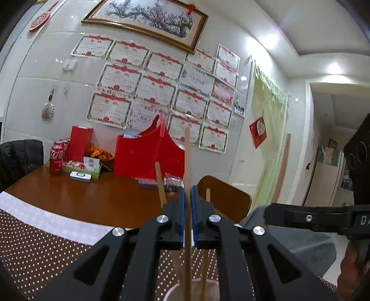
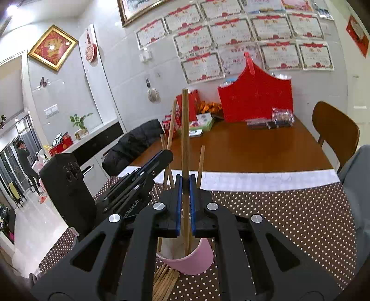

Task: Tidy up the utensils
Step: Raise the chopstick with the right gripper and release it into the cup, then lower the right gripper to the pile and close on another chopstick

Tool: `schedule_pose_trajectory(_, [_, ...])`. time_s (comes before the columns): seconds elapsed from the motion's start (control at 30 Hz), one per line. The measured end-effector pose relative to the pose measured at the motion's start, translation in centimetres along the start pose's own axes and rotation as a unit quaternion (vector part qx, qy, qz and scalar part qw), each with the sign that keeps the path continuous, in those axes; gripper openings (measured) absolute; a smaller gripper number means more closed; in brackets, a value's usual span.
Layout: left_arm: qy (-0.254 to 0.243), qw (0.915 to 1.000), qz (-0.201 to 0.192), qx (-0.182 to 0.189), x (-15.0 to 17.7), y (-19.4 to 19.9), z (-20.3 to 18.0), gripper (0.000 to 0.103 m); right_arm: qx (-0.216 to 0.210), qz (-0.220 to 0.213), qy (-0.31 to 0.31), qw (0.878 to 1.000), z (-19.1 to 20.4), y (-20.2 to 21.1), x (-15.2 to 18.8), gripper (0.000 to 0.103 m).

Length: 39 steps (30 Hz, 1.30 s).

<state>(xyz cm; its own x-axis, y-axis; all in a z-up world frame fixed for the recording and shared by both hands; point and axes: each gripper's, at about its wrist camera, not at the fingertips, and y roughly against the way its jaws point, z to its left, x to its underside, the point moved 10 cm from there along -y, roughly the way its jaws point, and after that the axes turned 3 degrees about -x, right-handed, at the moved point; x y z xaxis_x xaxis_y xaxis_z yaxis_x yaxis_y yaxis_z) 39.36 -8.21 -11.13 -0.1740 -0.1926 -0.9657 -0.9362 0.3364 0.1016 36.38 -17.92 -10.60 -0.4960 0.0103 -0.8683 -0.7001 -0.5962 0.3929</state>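
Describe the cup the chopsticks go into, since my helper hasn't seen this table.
On the brown polka-dot tablecloth, look just in front of the right gripper. The pink cup stands there with chopsticks upright in it and loose chopsticks lying beside its base. It is the only pink container.

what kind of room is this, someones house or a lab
Most likely a family home's dining area: a wooden dining table with snacks and soda cans, award certificates taped to the tiled wall, and a framed painting above them.

chopsticks in cup | cup on table
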Motion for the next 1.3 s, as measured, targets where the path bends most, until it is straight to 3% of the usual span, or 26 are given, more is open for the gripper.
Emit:
schedule_pose_trajectory(0.07, [-0.005,0.9999,0.01,-0.003,0.5,0.2,0.0,0.007,-0.004,0.009,-0.009,1.0,-0.2,-0.3,0.3,0.008])
schedule_pose_trajectory(0.1, [-0.006,0.9998,0.017,-0.006,0.7,0.3,0.1,0.011,-0.007,0.012,-0.019,1.0,-0.4,-0.4,0.4,0.018])
schedule_pose_trajectory(0.13, [-0.005,0.9997,0.023,-0.008,0.8,0.4,0.3,0.028,-0.007,0.011,-0.025,1.0,-0.7,-0.4,0.4,0.058])
schedule_pose_trajectory(0.17, [-0.001,0.9995,0.027,-0.014,0.9,0.8,0.5,0.046,-0.003,0.006,-0.031,0.999,-1.0,-0.2,0.3,0.082])
schedule_pose_trajectory(0.2, [0.001,0.9994,0.028,-0.021,0.8,1.2,0.8,0.054,0.008,-0.01,-0.037,0.999,-1.4,0.4,-0.1,0.097])
schedule_pose_trajectory(0.23, [0.001,0.9992,0.026,-0.029,0.6,1.7,1.1,0.064,0.012,-0.023,-0.038,0.999,-1.5,0.9,-0.5,0.097])
schedule_pose_trajectory(0.37, [-0.016,0.9978,0.04,-0.05,0.2,3.1,1.4,0.074,0.021,-0.04,-0.05,0.998,-2.0,2.0,-1.3,0.097])
schedule_pose_trajectory(0.73, [-0.061,0.9842,0.106,-0.128,0.7,8.8,2.3,0.079,0.037,-0.047,-0.035,0.998,0.1,3.4,-1.7,0.097])
schedule_pose_trajectory(1.1, [-0.059,0.9816,0.124,-0.132,0.6,13.3,1.9,0.079,0.07,-0.024,-0.028,0.997,1.9,7.5,2.3,0.097])
schedule_pose_trajectory(1.3, [-0.061,0.9753,0.165,-0.134,3.3,15.1,1.7,0.079,0.092,0.018,-0.029,0.995,1.5,8.5,7.1,0.097])
